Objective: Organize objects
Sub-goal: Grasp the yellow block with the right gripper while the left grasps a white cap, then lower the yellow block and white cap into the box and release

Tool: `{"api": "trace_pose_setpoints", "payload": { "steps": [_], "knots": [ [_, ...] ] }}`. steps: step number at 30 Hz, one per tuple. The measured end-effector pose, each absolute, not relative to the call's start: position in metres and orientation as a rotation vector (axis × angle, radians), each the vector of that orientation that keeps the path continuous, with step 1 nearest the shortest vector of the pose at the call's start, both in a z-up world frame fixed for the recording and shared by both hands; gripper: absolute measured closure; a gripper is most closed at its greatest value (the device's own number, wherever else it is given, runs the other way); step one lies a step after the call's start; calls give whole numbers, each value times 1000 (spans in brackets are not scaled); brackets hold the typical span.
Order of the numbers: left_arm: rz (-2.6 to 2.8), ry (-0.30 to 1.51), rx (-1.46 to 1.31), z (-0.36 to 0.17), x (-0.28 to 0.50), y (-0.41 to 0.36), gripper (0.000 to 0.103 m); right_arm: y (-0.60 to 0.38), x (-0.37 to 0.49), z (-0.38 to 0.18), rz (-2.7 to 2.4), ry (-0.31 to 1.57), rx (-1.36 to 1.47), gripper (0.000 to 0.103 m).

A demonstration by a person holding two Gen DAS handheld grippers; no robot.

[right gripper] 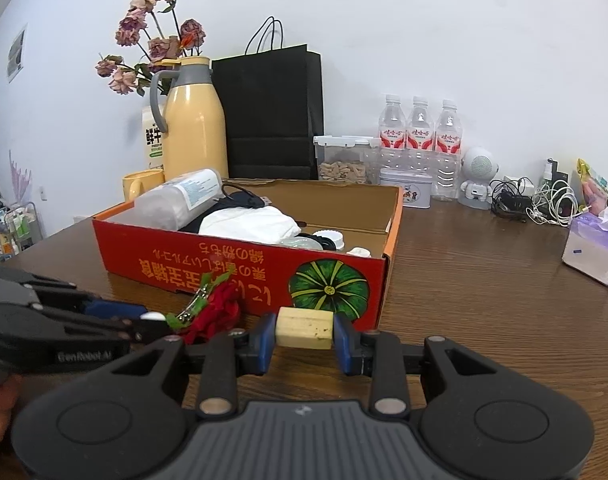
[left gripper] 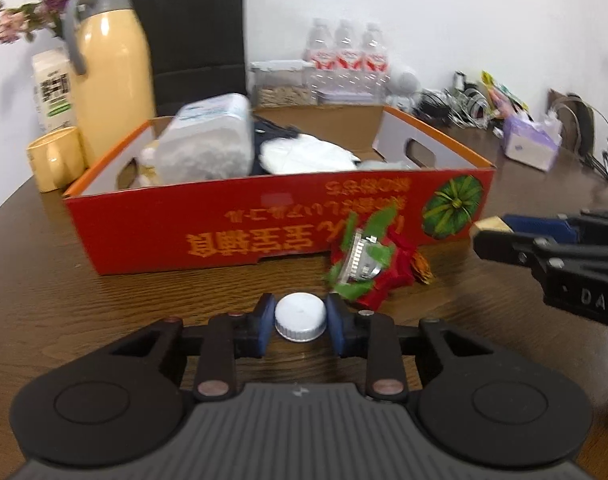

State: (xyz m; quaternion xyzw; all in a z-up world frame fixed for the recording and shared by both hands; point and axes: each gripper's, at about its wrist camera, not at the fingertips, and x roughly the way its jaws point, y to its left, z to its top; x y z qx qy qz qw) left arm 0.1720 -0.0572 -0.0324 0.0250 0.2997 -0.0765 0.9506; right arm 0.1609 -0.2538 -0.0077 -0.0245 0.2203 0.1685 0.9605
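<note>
We are working on a dark wooden table (right gripper: 483, 300), and the largest thing on it is the red cardboard box (right gripper: 224, 264) standing just ahead of both tools, already holding a big plastic jar (right gripper: 180, 200) lying on its side, a white bundle (right gripper: 252, 220) and a few small lids. Lying on the table against the box's front wall is a red cloth flower (left gripper: 367, 268) with green leaves and a metal clip; we are judging it soft, light and easily crushed, so the stiff clip looks like the better place to take hold. Our right gripper (right gripper: 304, 330) is pinching a small pale wooden block (right gripper: 304, 327) between its blue pads, pressing on its two flat end faces. The block seems rigid and light, and its faces are giving a sure hold. Our left gripper (left gripper: 300, 317) is squeezing a white bottle cap (left gripper: 300, 317) across its ribbed rim, low over the table just short of the flower. The cap is looking hard, very light and somewhat slippery, so we are counting on the ribs for grip and on a gentle, centred squeeze. Both pieces appear ready for carrying over the box wall.
</note>
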Motion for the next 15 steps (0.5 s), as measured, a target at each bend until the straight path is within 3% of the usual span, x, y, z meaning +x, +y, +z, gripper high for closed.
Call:
{"api": "trace_pose_setpoints", "payload": {
  "steps": [15],
  "knots": [
    [-145, 405, 28, 31, 165, -49, 74, -239, 151, 27, 408, 321, -141, 73]
  ]
}}
